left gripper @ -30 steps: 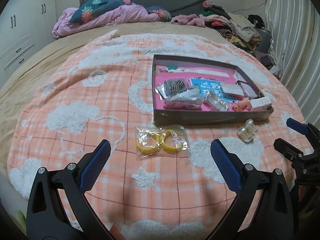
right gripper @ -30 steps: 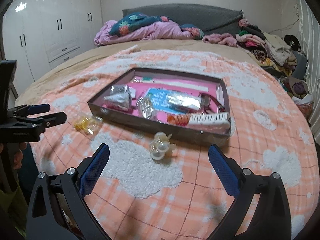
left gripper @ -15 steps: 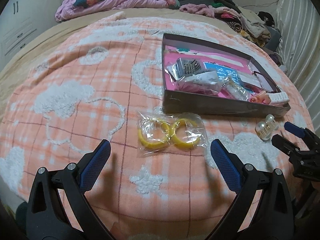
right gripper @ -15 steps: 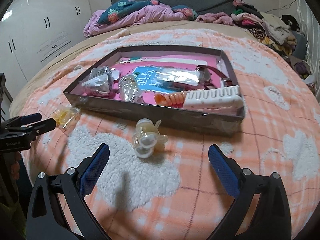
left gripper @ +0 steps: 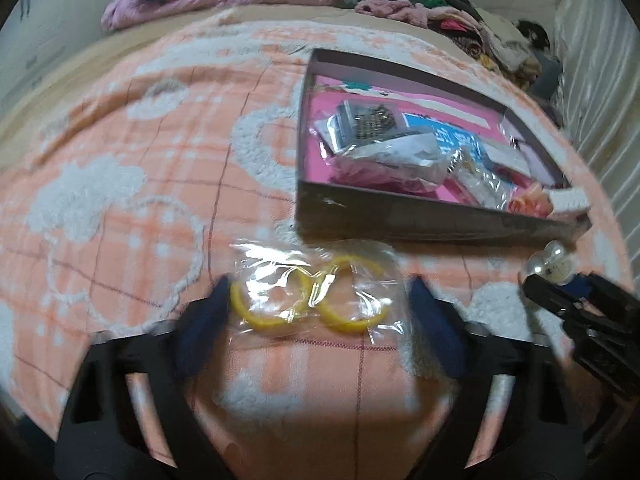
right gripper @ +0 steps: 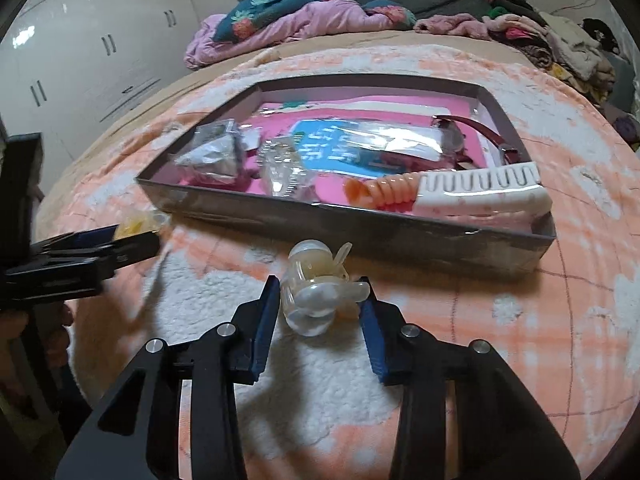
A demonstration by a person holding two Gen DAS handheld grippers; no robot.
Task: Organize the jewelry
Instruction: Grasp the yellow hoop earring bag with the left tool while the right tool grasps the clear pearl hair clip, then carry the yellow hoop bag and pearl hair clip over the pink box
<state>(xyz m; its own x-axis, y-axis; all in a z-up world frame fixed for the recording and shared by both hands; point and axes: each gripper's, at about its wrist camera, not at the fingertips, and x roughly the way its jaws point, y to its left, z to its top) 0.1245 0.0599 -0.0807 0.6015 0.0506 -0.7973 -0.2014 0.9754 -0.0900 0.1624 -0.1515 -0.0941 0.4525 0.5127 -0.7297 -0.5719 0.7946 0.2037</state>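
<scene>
Straddling the bagged yellow hoop earrings (left gripper: 316,300) with our left gripper (left gripper: 318,316), we keep its fingers wide apart, gripping nothing. Our right gripper (right gripper: 319,312) sits half closed around the pearly hair clip (right gripper: 316,292), the pads flanking it. Both items lie on the orange blanket (left gripper: 120,184) just in front of the tray (right gripper: 360,236), which holds the packets.

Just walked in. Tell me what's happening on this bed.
A person is tidying jewelry into the grey tray on the orange blanket. The left gripper straddles a clear bag of yellow hoops, its jaws open. The right gripper has closed in around a pearly hair clip, not clearly clamped yet. Both things lie outside the tray.
</scene>
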